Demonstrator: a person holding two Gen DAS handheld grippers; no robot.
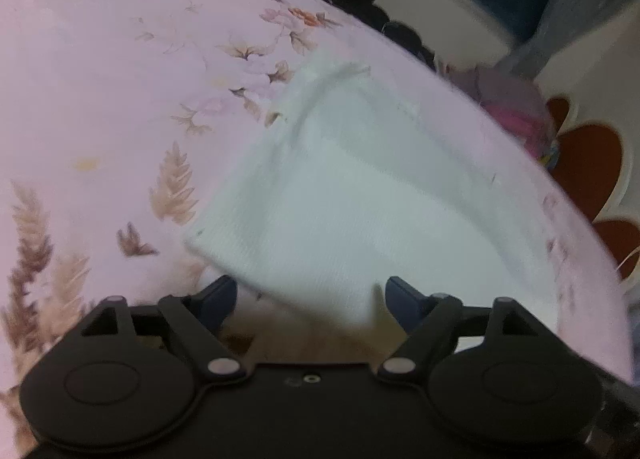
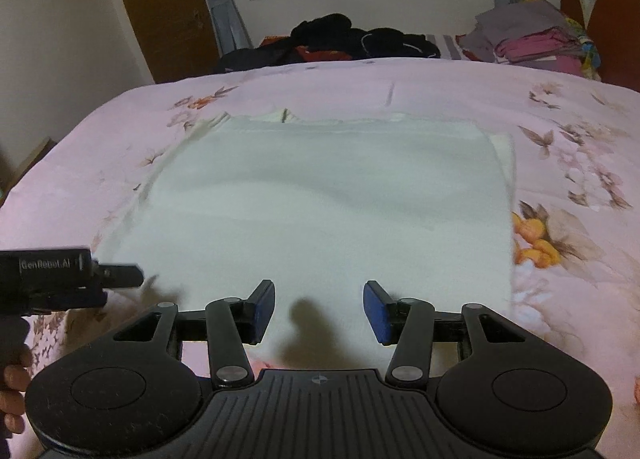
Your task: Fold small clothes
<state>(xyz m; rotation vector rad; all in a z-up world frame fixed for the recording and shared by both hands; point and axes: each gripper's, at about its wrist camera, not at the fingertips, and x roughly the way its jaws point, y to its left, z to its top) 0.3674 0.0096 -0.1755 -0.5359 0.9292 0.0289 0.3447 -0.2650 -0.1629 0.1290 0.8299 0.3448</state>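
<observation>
A white garment (image 2: 320, 195) lies flat on the pink floral bed cover (image 2: 560, 139), folded to a rough rectangle. In the left wrist view the garment (image 1: 340, 195) runs away from the gripper, its near corner between the fingers. My left gripper (image 1: 310, 299) is open, jaws wide apart, just at the garment's near corner; it also shows from the side in the right wrist view (image 2: 120, 275) at the garment's left near edge. My right gripper (image 2: 319, 311) is open and empty, hovering over the garment's near edge.
A heap of dark clothes (image 2: 352, 39) lies at the far side of the bed. A stack of folded grey and pink clothes (image 2: 528, 39) sits at the far right by the headboard (image 2: 612, 19). A window and curtains stand behind.
</observation>
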